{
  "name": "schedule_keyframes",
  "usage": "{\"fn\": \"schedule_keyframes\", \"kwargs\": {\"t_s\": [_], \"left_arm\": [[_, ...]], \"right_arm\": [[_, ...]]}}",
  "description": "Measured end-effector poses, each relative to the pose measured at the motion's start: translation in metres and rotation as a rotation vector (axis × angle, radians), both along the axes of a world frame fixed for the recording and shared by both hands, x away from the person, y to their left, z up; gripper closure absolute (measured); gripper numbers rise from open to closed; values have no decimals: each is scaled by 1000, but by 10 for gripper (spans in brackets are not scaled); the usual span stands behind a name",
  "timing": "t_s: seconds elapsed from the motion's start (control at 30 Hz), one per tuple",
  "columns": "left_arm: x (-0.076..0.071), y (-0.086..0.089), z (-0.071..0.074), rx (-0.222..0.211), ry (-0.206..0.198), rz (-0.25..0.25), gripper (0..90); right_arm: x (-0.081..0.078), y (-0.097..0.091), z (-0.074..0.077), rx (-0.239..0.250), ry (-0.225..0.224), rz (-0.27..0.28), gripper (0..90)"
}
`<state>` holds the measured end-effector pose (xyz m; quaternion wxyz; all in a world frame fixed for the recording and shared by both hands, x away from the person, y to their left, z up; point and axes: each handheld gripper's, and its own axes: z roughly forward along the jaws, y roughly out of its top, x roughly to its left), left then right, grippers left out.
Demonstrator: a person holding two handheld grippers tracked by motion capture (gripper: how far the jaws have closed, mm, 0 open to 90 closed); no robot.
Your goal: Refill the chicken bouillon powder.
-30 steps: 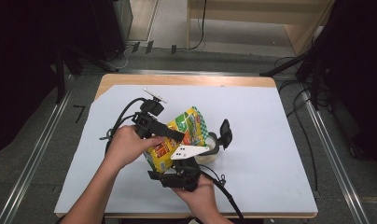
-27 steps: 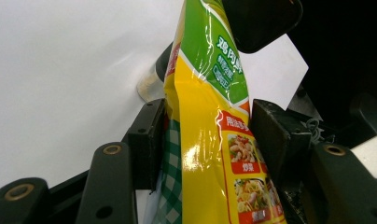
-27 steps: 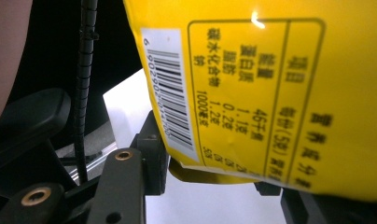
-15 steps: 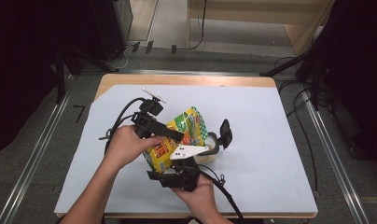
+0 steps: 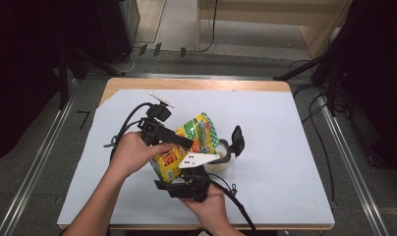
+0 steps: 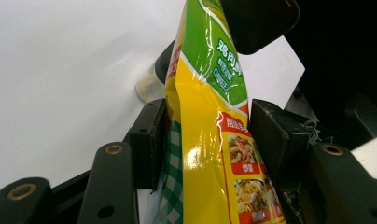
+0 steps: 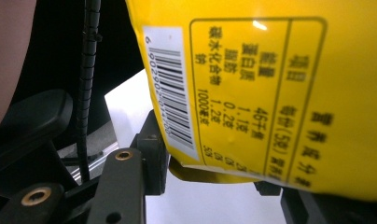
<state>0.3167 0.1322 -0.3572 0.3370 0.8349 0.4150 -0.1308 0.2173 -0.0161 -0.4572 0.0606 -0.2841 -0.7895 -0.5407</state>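
Table: pale sheet over wood, centre of a dark room with grey floor. Yellow-green pouch at table middle, above a jar. Left gripper and right gripper both clamped on pouch.

Pouch partly covered in high view by left gripper, grey plate and right gripper. Jar behind pouch, mostly hidden; contents not tell-able. In left gripper view pouch top and bottom cut off by picture edges. In right gripper view pouch print blurred at right; right jaw almost fully hidden behind pouch.
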Motion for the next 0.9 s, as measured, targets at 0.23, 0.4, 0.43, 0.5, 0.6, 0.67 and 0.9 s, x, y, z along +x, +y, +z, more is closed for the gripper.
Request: {"fn": "schedule_keyframes", "kwargs": {"t_s": [0.23,0.4,0.43,0.5,0.6,0.67,0.9], "left_arm": [[0,0,0,-3,1,3,490],[0,0,0,-3,1,3,491],[0,0,0,-4,2,3,491],[0,0,0,-4,3,2,491],[0,0,0,-5,3,2,492],[0,0,0,-6,3,2,493],[0,0,0,-6,3,1,499]], "right_arm": [[0,0,0,-2,-1,-2,573],[0,0,0,-2,1,-5,575],[0,0,1,-3,2,-4,576],[0,0,1,-2,3,-4,576],[0,0,1,-2,6,-4,576],[0,0,1,-3,5,-4,576],[0,-1,1,-6,7,-5,577]]}}
